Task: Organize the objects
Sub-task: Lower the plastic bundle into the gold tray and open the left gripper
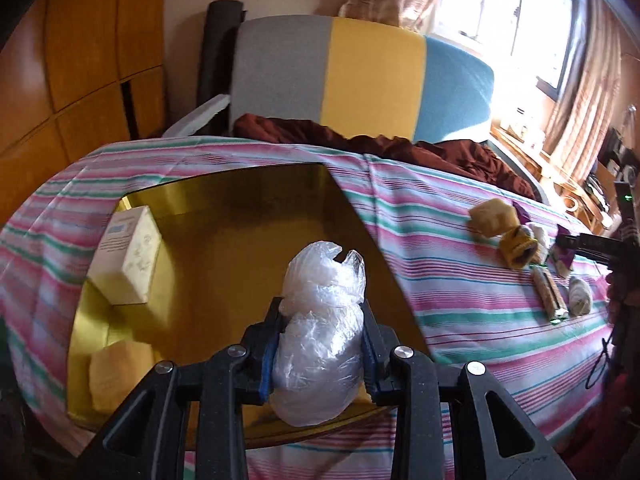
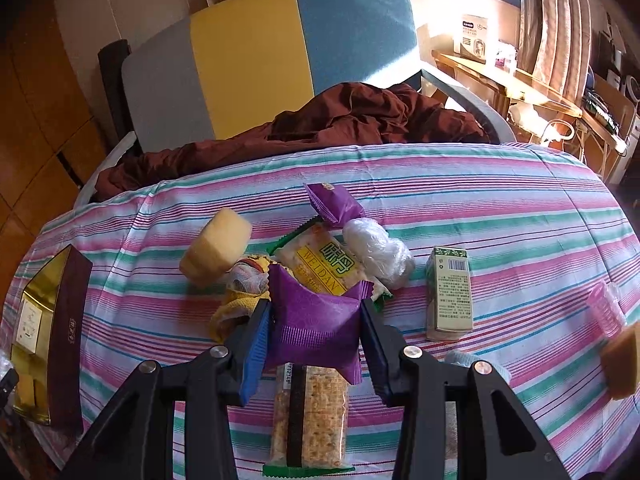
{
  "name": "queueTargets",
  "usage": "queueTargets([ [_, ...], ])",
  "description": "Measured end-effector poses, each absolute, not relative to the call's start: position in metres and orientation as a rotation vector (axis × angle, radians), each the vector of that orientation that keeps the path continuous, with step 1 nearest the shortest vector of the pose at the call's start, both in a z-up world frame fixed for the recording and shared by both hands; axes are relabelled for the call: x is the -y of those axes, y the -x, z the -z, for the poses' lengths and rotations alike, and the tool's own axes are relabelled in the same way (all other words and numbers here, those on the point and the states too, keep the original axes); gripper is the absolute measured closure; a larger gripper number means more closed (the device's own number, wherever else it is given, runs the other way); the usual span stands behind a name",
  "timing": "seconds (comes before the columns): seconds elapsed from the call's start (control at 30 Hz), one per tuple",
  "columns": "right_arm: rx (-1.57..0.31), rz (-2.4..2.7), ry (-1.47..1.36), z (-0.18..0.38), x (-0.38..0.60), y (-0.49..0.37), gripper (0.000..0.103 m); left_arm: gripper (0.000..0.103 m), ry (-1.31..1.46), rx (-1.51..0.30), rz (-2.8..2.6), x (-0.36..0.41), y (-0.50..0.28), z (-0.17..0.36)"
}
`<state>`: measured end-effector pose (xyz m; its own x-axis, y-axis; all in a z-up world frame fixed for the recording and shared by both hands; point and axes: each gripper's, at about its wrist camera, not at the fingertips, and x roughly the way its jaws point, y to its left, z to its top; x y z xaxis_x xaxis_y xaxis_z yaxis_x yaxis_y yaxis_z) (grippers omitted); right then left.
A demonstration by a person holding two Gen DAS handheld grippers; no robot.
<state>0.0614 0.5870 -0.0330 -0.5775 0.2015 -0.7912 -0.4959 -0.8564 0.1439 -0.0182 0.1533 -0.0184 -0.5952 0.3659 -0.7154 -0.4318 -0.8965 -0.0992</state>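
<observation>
My left gripper (image 1: 320, 344) is shut on a crumpled clear plastic bag (image 1: 320, 336) and holds it over the gold-lined box (image 1: 248, 216), which holds a white carton (image 1: 128, 256) and a yellow sponge (image 1: 116, 372). My right gripper (image 2: 316, 332) is shut on a purple snack packet (image 2: 316, 320) above the striped tablecloth (image 2: 500, 224). Under it lie a cracker pack (image 2: 308, 412) and a WEIDAN cracker pack (image 2: 320, 264). Nearby are a yellow sponge (image 2: 216, 248), a second purple packet (image 2: 332, 202), a clear plastic wad (image 2: 380, 252) and a green-white carton (image 2: 450, 292).
The gold box (image 2: 52, 320) stands at the table's left edge in the right wrist view. A pink object (image 2: 606, 308) and another sponge (image 2: 622, 360) lie at the right. A striped chair (image 2: 256, 48) with brown cloth (image 2: 340, 120) is behind the table.
</observation>
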Motion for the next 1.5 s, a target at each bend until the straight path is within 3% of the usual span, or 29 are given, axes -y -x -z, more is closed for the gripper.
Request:
queueTargets([
  [0.3,-0.417,-2.416,1.215,0.040,-0.577,-0.055,0.060,0.069,1.197,0.028,-2.627,-0.077,0.040,0.036],
  [0.77,-0.378,-2.368,1.265,0.050,-0.576,-0.052,0.060,0.067,1.218,0.021,-2.723,-0.045,0.092,0.039],
  [0.87,-0.371,-2.365,1.271,0.051,-0.576,-0.051,0.060,0.057,1.261,-0.016,-2.715,-0.046,0.105,0.046],
  [0.93,-0.369,-2.363,1.269,0.051,-0.576,-0.051,0.060,0.039,1.280,-0.006,-2.749,-0.041,0.105,0.047],
  [1.0,-0.365,-2.361,1.271,0.052,-0.576,-0.051,0.060,0.033,1.270,0.042,-2.748,-0.034,0.100,0.046],
  [1.5,-0.326,-2.495,1.252,0.029,-0.524,-0.043,0.060,0.033,1.197,0.077,-2.805,-0.017,0.054,0.027],
])
